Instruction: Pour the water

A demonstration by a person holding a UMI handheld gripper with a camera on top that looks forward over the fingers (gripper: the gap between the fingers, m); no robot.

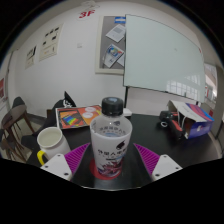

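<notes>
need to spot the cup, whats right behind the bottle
Directly behind the bottle, held between the tool fingers, a colourful box shows past its shoulder. The bottle covers whatever is straight behind it. The white mug stands beside it.

1. The bottle point(110, 140) standing between the fingers is clear, glossy plastic, with a dark smooth cap and a printed label wrapped round its lower half
2. The gripper point(109, 166) has fingers of white, matt plastic; each pad point(150, 158) is purple with a dull, rubbery look
3. The mug point(52, 146) near the left finger is white and glossy, like glazed ceramic, with a yellow handle
4. The table point(150, 130) has a dark, smooth, slightly shiny top
5. The whiteboard point(160, 55) on the far wall is smooth and faintly glossy
6. The sheets point(48, 42) on the wall look like matt paper
</notes>
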